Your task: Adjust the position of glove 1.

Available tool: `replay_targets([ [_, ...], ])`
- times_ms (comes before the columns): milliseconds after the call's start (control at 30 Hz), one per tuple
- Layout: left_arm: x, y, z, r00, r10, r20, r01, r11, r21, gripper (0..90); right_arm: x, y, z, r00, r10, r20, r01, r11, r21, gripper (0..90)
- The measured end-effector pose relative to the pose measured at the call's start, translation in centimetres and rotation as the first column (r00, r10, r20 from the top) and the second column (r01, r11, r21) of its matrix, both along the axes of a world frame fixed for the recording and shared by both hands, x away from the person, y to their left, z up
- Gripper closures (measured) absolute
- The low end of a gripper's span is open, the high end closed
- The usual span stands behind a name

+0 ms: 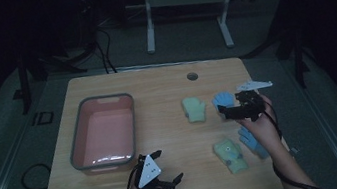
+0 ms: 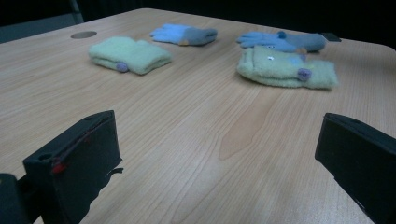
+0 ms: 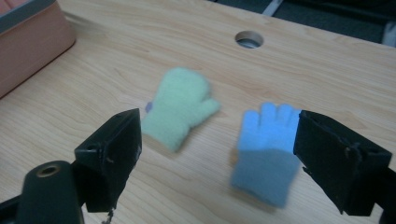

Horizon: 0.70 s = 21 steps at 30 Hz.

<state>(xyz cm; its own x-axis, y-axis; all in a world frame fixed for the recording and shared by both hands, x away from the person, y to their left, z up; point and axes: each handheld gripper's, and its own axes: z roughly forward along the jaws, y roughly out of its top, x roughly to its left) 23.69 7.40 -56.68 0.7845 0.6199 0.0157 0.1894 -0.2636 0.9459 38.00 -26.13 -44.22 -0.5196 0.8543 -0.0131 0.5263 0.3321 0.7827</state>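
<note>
Pink and bare, the tub (image 1: 104,132) held nothing, all four gloves lay on the table (image 1: 173,139), and the right gripper (image 1: 239,108) and left gripper (image 1: 160,174) were both wide open.

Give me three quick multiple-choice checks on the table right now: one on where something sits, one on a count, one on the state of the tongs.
1. Where is the pink bin?
A. On the table's left half
B. On the right, beside the gloves
C. On the floor

2. How many gloves and mittens lie on the table?
A. Two
B. Four
C. Six

3. How do the right tongs stand?
A. Shut on a blue glove
B. Shut on nothing
C. Open, holding nothing

Answers:
1. A: the high view shows the bin left of the table's middle, apart from the gloves.
2. B: far green mitten, far blue glove, near green mitten, near blue glove.
3. C: the right gripper view shows the jaws spread, with the far mitten and glove lying on the table beyond them.
</note>
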Motion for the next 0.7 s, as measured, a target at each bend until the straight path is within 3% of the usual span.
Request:
replay_targets([
  [233, -0.1, 0.0, 0.0, 1.0, 0.001, 0.005, -0.001, 1.0, 0.001, 0.0, 1.9, 2.0, -0.5, 0.9992, 0.036, -0.02, -0.036, 0.999, 0.008, 16.8],
  [333, -0.1, 0.0, 0.0, 1.0, 0.0, 0.003, 0.0, 1.0, 0.001, 0.0, 2.8, 2.8, -0.7, 0.9983, 0.05, -0.031, -0.05, 0.999, -0.012, 17.1],
  [700, 0.0, 0.0, 0.0, 1.0, -0.004, 0.006, 0.004, 1.0, 0.001, 0.0, 5.8, 5.4, -2.3, 0.994, 0.087, -0.066, -0.089, 0.996, -0.023, 27.5],
])
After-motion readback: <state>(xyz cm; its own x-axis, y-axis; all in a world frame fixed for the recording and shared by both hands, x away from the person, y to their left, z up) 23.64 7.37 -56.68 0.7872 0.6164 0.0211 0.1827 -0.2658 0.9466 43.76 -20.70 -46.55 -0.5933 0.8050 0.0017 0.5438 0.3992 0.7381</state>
